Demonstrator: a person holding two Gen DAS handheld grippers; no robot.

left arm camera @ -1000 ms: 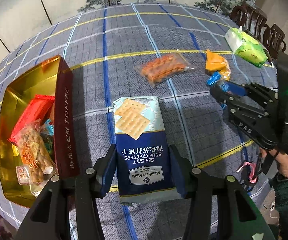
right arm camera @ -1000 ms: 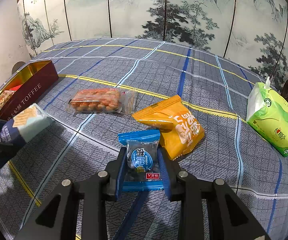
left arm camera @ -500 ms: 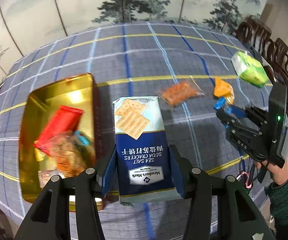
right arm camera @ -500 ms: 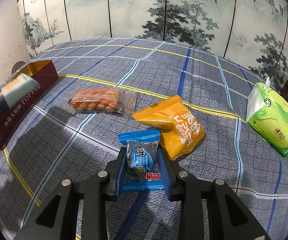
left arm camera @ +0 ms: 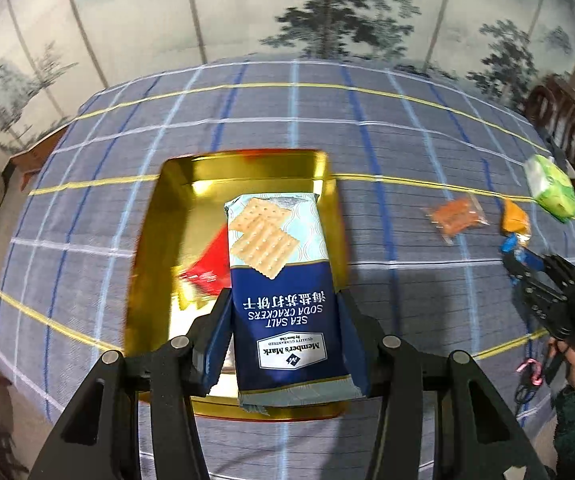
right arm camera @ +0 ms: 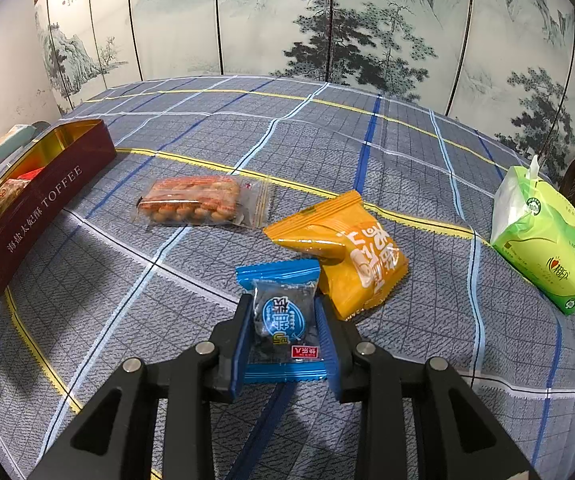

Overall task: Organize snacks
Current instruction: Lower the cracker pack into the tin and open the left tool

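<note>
Left gripper (left arm camera: 283,320) clenched on cracker pack (left arm camera: 283,280), frame centre, over gold tin (left arm camera: 159,216); right gripper (right arm camera: 283,334) grasping blue packet (right arm camera: 281,320).

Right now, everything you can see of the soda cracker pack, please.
The soda cracker pack is a long soft plastic wrapper, navy on the near half and pale blue with printed crackers on the far half, reading SEA SALT SODA CRACKERS and Member's Mark. It looks sealed and full. The left gripper pinches it from both sides near its crimped end. It hangs lengthwise over the open gold toffee tin; whether it touches the snacks inside is hidden.
</note>
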